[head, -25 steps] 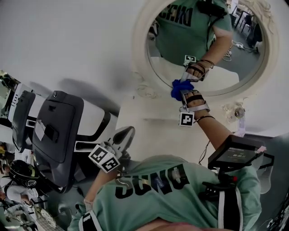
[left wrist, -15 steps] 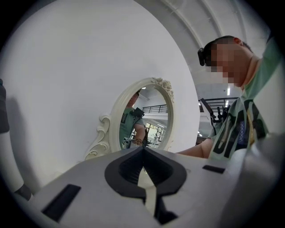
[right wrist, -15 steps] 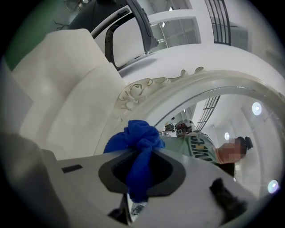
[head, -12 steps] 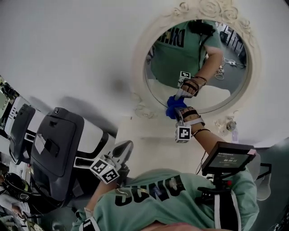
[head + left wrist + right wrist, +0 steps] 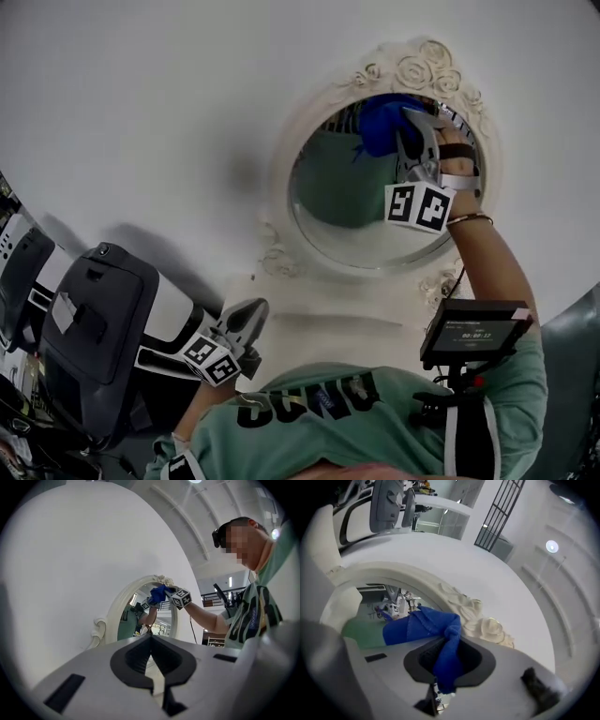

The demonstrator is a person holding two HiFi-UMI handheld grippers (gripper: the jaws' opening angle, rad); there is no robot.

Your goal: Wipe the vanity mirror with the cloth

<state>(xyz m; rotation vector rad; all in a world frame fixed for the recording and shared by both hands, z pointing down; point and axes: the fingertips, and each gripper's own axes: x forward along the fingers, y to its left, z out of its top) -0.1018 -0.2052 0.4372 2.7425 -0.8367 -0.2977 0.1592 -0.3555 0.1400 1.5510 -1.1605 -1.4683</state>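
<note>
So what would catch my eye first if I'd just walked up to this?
The bright blue cloth, pinched in the right tool and held up against the top of the round vanity mirror, just under its carved roses. After that, the left tool, closed on nothing and held low by the person's chest, and the dark chair at lower left.
</note>
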